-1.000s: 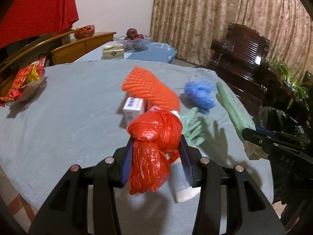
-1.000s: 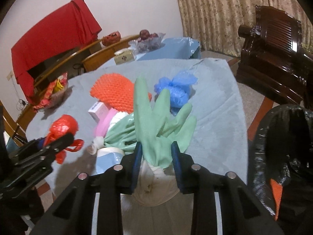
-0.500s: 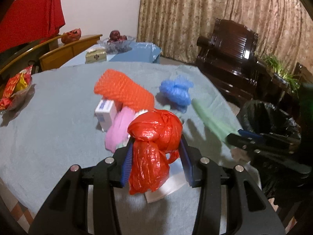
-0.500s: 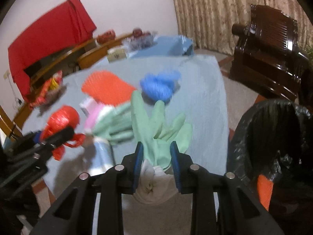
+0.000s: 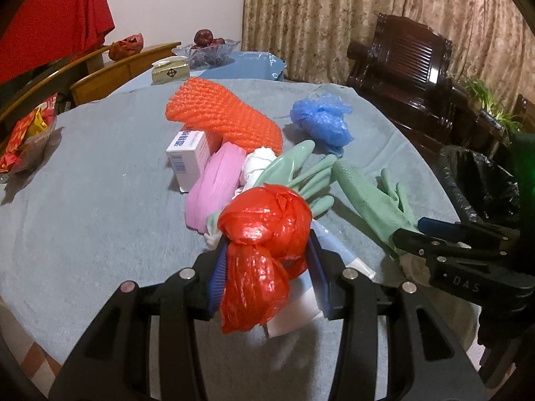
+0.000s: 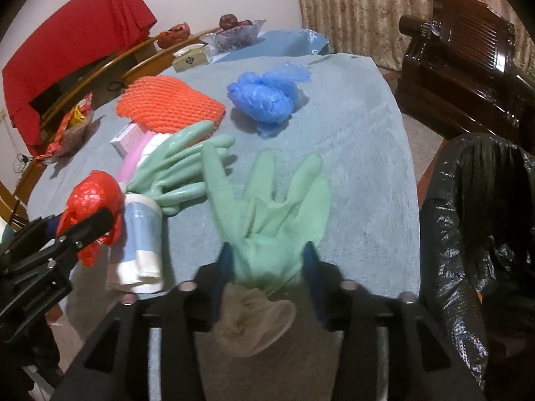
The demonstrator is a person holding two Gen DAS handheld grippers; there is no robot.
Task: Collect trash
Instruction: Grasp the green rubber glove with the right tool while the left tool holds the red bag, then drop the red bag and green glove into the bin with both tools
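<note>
Because the green glove point(image 6: 267, 207) is thin rubber, it looks light, limp and a little slick, so it should be gripped at the bunched cuff, not the floppy fingers. It lies between the jaws of the right claw point(image 6: 267, 277), which are opening, cuff drooping toward the camera. The left claw point(image 5: 264, 267) is clamped on a knotted red plastic bag point(image 5: 264, 234), crinkly, weightless and easy to crush. A black bin bag point(image 6: 474, 234) stands just right of the right claw.
</note>
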